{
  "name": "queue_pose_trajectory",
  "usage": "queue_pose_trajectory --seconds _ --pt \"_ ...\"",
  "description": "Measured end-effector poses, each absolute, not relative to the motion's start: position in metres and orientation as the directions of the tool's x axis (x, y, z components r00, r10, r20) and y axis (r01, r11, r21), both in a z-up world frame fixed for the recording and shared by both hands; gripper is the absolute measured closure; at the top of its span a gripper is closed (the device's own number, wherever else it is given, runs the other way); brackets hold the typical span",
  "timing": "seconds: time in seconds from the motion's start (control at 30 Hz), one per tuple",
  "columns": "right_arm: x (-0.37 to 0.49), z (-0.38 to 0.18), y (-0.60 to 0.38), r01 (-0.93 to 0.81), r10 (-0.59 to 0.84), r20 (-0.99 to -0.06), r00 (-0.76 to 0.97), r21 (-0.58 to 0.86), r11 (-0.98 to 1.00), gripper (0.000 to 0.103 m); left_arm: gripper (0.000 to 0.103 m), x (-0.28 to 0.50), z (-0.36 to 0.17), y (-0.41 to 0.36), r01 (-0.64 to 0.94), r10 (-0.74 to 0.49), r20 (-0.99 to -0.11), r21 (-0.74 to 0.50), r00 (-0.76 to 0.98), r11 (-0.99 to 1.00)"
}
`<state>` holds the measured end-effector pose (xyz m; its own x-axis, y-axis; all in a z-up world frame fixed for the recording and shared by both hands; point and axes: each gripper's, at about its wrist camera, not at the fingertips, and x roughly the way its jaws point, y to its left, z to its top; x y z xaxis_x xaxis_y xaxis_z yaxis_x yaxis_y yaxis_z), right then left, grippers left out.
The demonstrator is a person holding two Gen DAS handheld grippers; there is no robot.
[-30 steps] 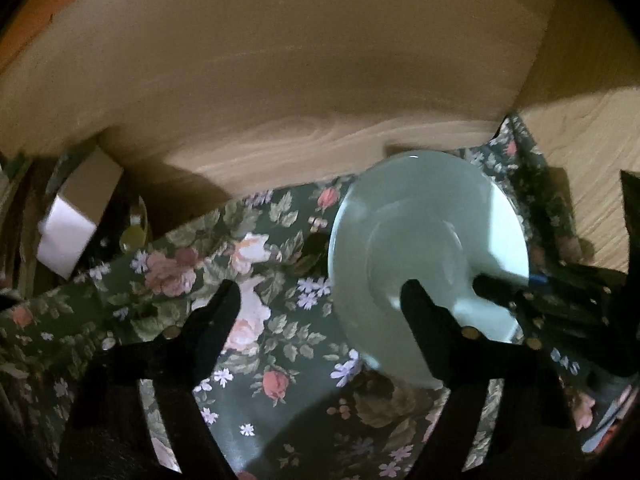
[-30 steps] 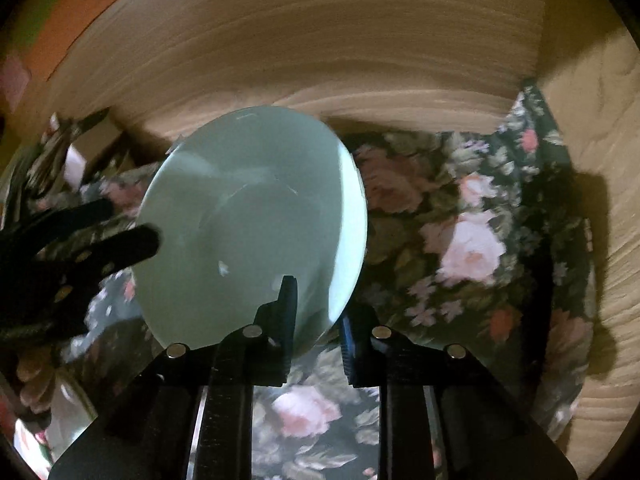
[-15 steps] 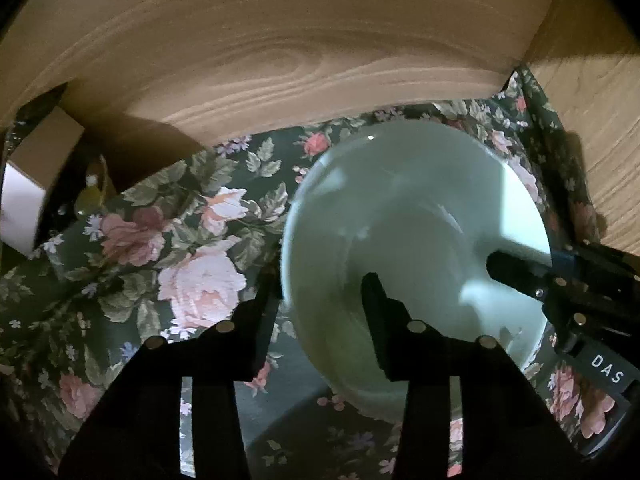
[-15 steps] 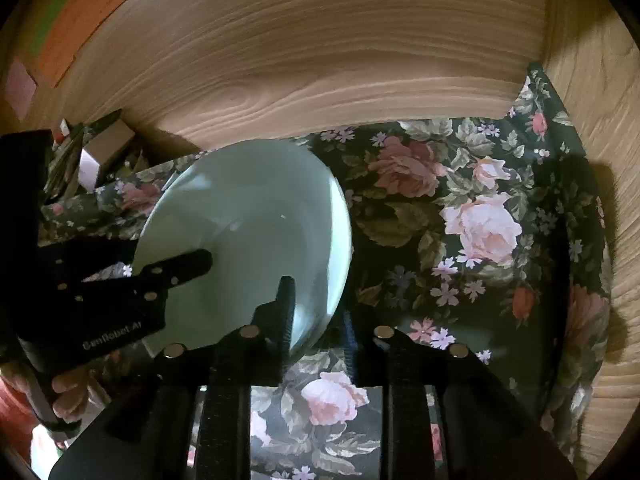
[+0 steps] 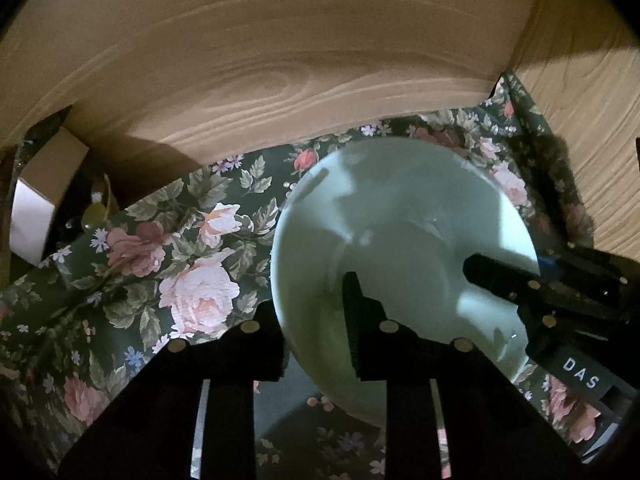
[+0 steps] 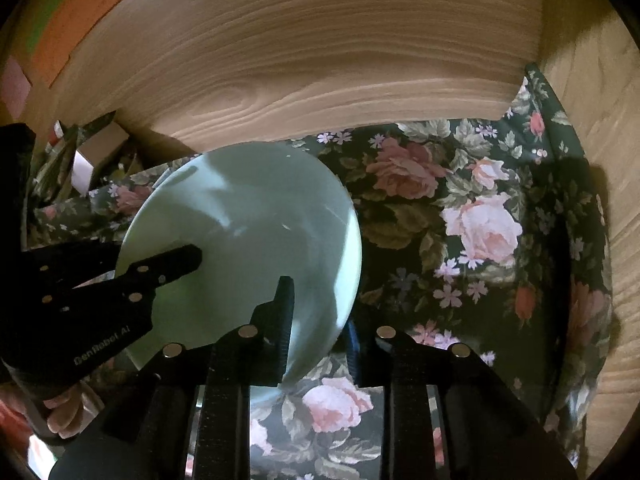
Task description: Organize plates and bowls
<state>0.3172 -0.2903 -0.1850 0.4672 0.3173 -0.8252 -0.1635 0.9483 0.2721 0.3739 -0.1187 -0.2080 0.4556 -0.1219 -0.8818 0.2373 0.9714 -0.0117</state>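
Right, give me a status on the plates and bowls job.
Done: nothing stacked or put away shows. In hand: one pale green plate, tilted over the floral cloth, its rim between the fingers of both the left gripper and the right gripper. Left: setting it down; no bowls or other plates are in view.

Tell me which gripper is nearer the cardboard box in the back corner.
Left. The left gripper straddles the pale green plate's left rim, toward the cardboard box. The right gripper grips the opposite rim, farther from it.
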Motion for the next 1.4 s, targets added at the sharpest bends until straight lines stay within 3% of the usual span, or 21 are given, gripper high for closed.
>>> queue_pose_trajectory --seconds 0.93,1.4 --pt "0.229 -0.091 -0.240 -0.284 0.361 -0.703 0.613 0.230 0.931 0.083 0.080 0.260 -0.108 -0.060 0.165 -0.151 -0.774 -0.062 0.614 0.984" --pt "0.184 -0.082 -0.189 -0.374 0.410 -0.687 0.600 0.212 0.903 0.083 0.080 0.193 -0.097 -0.018 0.093 -0.110 -0.751 -0.065 0.651 0.994"
